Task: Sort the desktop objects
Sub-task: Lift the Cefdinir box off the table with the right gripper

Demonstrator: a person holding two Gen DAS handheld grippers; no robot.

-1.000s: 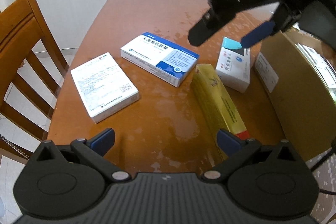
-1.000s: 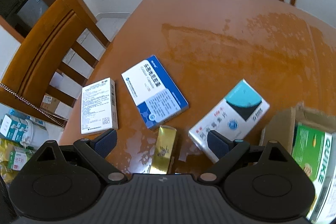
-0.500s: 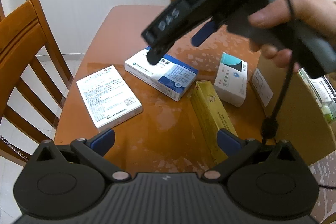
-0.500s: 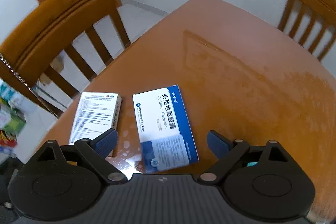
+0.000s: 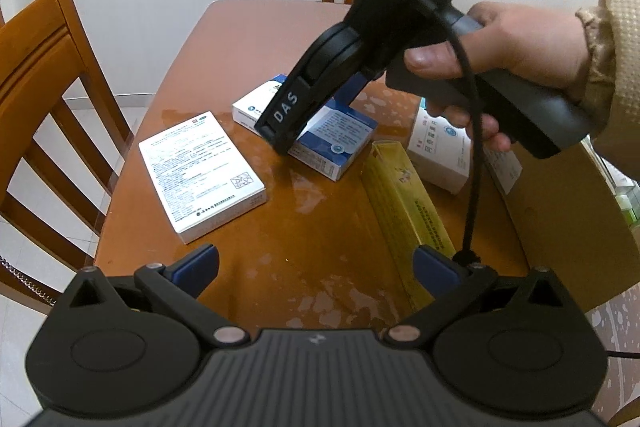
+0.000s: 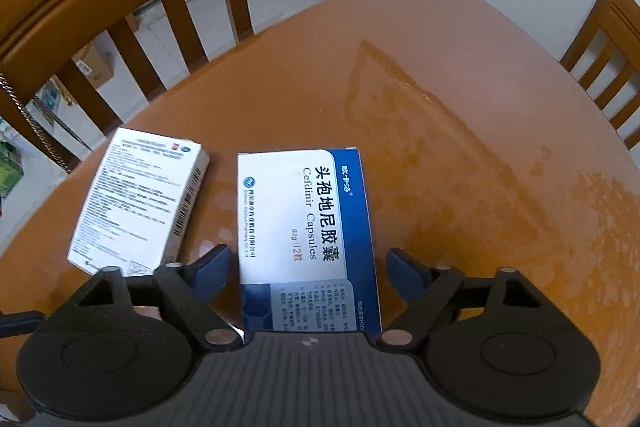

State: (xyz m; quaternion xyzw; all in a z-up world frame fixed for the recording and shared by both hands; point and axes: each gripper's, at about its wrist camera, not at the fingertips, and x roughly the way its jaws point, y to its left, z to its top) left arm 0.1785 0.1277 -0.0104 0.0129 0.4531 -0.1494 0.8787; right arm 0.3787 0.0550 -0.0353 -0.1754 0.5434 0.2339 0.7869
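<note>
Spanning the scene, the wooden table [image 5: 320, 227] carries a cardboard box [image 5: 560, 227] at three o'clock and the yellow box [image 5: 404, 199] beside it. At centre lies the blue-and-white capsule box [image 6: 304, 227] (label up), straddled by the right gripper [image 6: 308, 267], whose jaws are closing without yet pressing it. The left gripper [image 5: 316, 263] hangs wide and empty at six o'clock.

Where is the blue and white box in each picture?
Left wrist view: the blue box lies mid-table, partly behind the right tool, whose jaws are closing around it.
Right wrist view: the same box lies at bottom centre, between that tool's fingers.
Shared landmark: the white box, on its left in both.
</note>
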